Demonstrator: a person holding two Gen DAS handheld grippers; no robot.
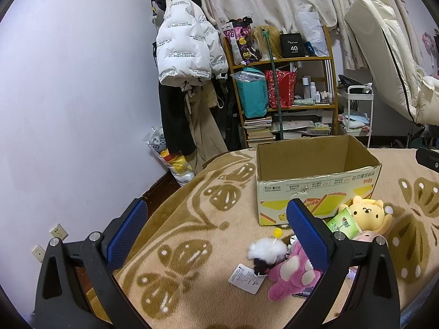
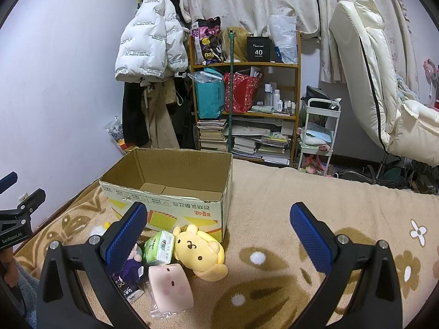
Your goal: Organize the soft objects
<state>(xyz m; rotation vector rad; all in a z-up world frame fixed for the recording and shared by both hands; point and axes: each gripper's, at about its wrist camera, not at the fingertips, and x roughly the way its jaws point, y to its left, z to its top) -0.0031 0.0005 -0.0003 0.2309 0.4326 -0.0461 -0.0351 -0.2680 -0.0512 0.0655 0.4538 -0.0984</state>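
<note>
An open cardboard box [image 1: 315, 183] stands on the bed; it also shows in the right wrist view [image 2: 170, 189] and looks empty. In front of it lie a yellow plush [image 2: 199, 249], a green tissue pack [image 2: 160, 248], a pink square plush [image 2: 171, 286] and a purple doll [image 2: 131, 267]. The left wrist view shows a white-and-black plush [image 1: 267, 250], a pink plush [image 1: 292, 275] and the yellow plush [image 1: 366, 213]. My left gripper [image 1: 216, 235] is open and empty, left of the toys. My right gripper [image 2: 218, 238] is open and empty above the yellow plush.
The bed is covered by a beige blanket [image 2: 301, 205] with brown butterfly patterns. Behind it stand a wooden shelf [image 2: 244, 96] with bags and books, hanging coats [image 2: 151, 54], a white cart [image 2: 318, 134] and a cream chair [image 2: 378, 82]. The wall is on the left.
</note>
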